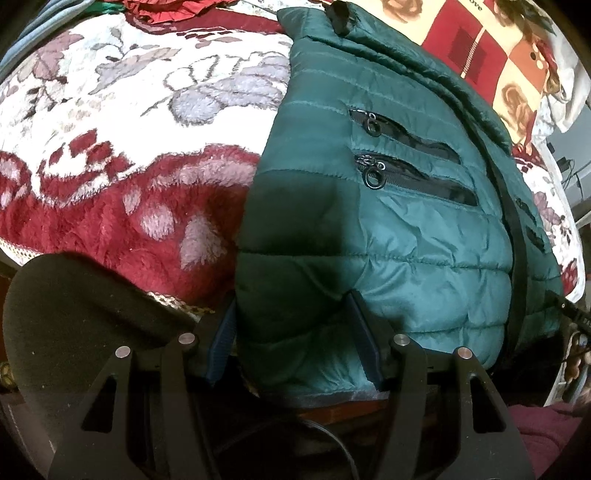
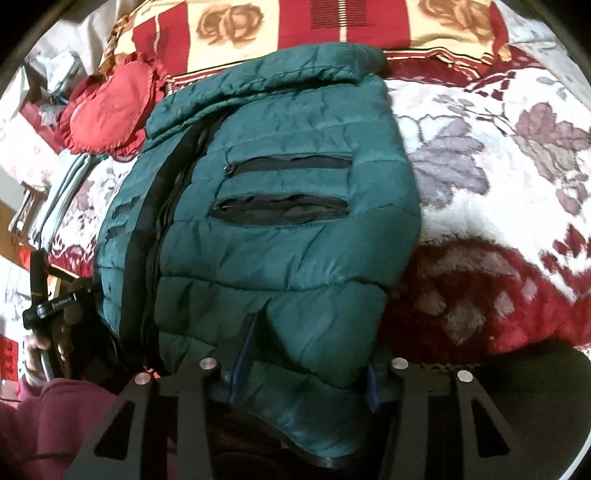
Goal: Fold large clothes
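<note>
On the bed lies a plush blanket (image 1: 122, 155), cream with grey leaves and a deep red border, and the green quilted jacket (image 1: 388, 206) is spread upon it. Beyond the collar sits a patchwork pillow (image 2: 332, 26) in red and cream with rose prints, and beside it a red frilled cushion (image 2: 110, 114). Bare blanket runs wide to one side of the jacket in each view; the near hem hangs at the bed's edge. Two zipped chest pockets (image 1: 410, 162) show on one front panel, both unzipped, each with a ring pull; two smaller ones show past the centre zip. The left tongs (image 1: 295, 332) stand spread, with one corner of the hem between the blue pads. The right tongs (image 2: 310, 354) stand likewise, parted around the other corner.
</note>
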